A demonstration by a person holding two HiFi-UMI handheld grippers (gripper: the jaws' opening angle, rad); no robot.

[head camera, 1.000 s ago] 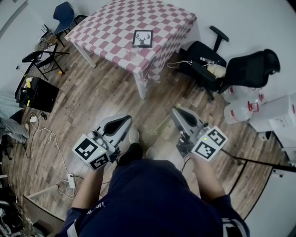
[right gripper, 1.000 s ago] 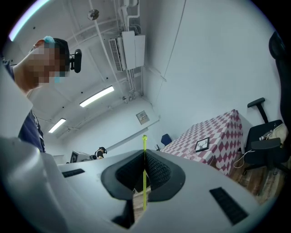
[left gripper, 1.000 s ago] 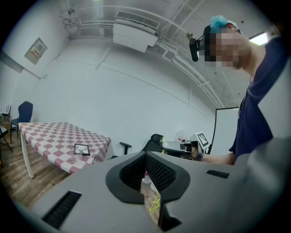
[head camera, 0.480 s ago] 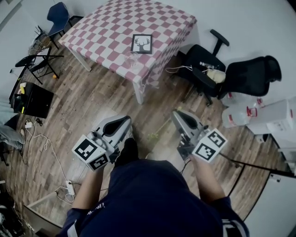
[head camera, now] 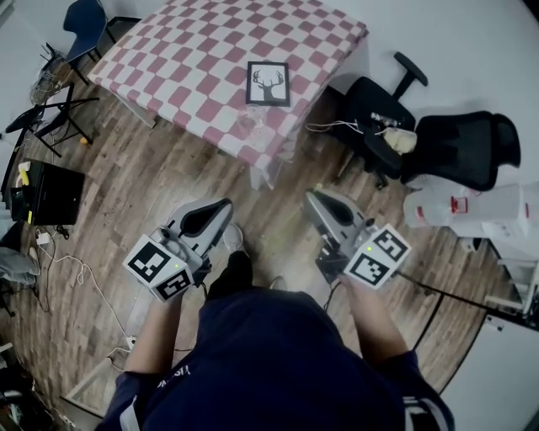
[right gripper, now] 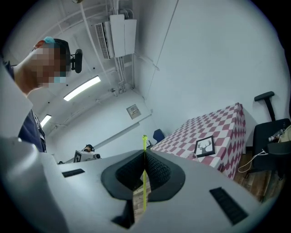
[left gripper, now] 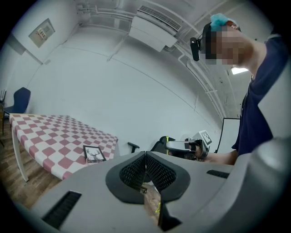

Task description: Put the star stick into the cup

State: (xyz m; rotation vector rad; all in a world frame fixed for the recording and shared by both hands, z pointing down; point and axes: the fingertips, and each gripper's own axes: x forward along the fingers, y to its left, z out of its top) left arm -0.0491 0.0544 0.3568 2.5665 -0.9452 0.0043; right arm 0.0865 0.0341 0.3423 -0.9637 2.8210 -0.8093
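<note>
My right gripper [head camera: 313, 196] is shut on the star stick [right gripper: 144, 182], a thin yellow-green rod that stands up between the jaws with its tip just above them. My left gripper [head camera: 221, 205] is shut with nothing in it. Both hang over the wooden floor in front of the person's body, short of the table. A clear cup [head camera: 246, 126] shows faintly on the red-and-white checked table [head camera: 194, 59], near its front edge and just below a framed deer picture [head camera: 268, 83]. In the left gripper view the right gripper [left gripper: 184, 145] shows off to the right.
Two black office chairs [head camera: 379, 109] [head camera: 463, 143] stand right of the table, with water jugs [head camera: 429, 206] beyond them. A blue chair [head camera: 84, 17], a folding stand [head camera: 42, 118], a black box [head camera: 50, 194] and floor cables [head camera: 84, 269] lie to the left.
The person has stepped toward the table, which now sits closer and more centred in the head view. Both grippers keep their pose, and the stick stays in the right one.
</note>
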